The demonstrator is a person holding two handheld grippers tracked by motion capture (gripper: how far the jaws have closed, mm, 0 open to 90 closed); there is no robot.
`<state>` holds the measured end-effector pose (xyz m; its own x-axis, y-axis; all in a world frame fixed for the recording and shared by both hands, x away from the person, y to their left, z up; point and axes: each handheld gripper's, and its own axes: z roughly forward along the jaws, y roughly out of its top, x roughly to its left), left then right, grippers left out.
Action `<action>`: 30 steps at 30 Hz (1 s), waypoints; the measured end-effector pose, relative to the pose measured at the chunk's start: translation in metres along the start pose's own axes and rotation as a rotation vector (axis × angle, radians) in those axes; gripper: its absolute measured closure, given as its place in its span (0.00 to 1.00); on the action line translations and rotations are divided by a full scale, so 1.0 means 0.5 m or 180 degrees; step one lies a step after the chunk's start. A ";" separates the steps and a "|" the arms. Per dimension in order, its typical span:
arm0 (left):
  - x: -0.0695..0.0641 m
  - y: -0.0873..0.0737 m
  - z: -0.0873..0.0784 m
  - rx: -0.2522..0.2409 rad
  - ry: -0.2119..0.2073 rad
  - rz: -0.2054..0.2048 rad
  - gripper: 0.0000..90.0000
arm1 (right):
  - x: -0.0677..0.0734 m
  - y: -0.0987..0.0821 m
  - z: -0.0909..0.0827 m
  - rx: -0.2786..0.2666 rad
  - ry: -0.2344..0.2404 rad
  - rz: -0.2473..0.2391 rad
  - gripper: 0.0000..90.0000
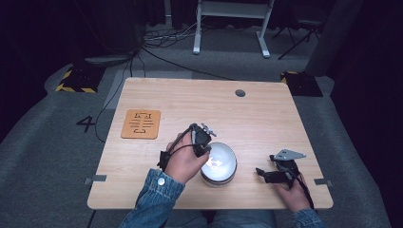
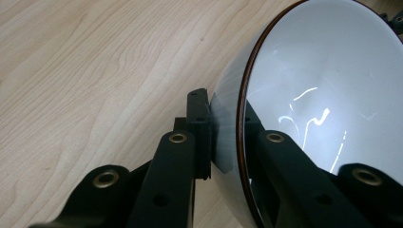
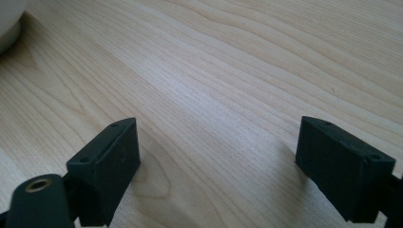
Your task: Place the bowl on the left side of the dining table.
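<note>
A white bowl with a thin dark rim is seen on the table, near its front edge. The left gripper is held over the bowl's left rim by the left hand. In the left gripper view the bowl wall is clamped between the two jaws: one jaw is pressed against the outer wall, the other lies inside against the inner surface, so the rim is gripped edgewise. Bare wood is seen beyond the outer jaw.

The right gripper is held low at the table by the right hand, well apart from the bowl and to its right, with its jaws pointed toward the bowl. In the right gripper view its jaws are spread wide with nothing between them, just above the bare wood; a small part of the bowl is seen ahead and off to the side.

An orange card with black markings lies flat, well beyond the left gripper and to its left. A round hole is set in the table's far edge.
</note>
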<state>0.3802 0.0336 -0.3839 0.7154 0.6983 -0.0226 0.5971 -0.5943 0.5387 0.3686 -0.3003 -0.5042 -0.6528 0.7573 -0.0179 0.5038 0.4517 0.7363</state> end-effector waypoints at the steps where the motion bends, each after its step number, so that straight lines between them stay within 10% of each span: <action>1: 0.001 0.001 -0.001 0.0001 -0.0027 0.0000 0.91 | 0.000 0.000 0.000 0.0000 0.0000 0.0000 0.16; 30: 0.022 0.025 -0.096 -0.0160 -0.0043 -0.0063 0.91 | 0.000 0.000 0.000 0.0000 0.0001 0.0000 0.16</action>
<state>0.3781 0.0530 -0.3369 0.7087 0.7041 -0.0448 0.5924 -0.5594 0.5798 0.3685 -0.3003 -0.5042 -0.6529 0.7572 -0.0178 0.5038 0.4517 0.7363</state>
